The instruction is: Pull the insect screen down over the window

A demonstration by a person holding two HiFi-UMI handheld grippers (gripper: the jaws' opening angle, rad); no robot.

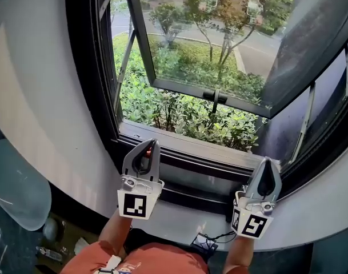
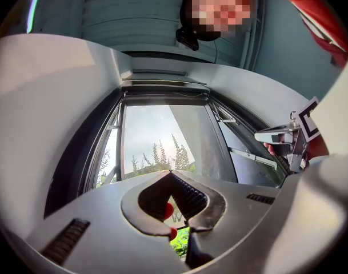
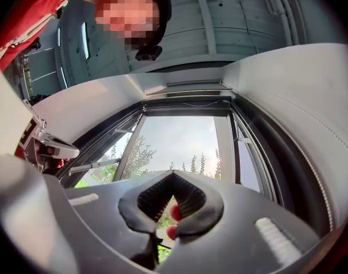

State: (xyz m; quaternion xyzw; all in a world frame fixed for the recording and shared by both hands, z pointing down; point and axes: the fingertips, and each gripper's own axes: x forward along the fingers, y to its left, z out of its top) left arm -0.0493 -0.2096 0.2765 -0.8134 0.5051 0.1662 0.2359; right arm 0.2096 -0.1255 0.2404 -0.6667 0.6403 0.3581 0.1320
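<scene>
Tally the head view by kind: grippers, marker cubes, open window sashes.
Grippers: 2 (left gripper, right gripper)
Marker cubes: 2
Open window sash: 1
Total: 5

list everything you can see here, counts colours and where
window frame: one, black, centre, set in the wall
open sash: one, dark-framed glass, tilted outward
sash handle: one, dark, on the sash's lower rail
wall: one, pale grey, curved round the window
shrubs: many, green, outside below the sash
trees: several, green, seen through the glass
small device with cable: one, black, below the sill
left gripper: one, grey, shut, empty, before the sill
right gripper: one, grey, shut, empty, to its right
sleeves: red, bottom edge
</scene>
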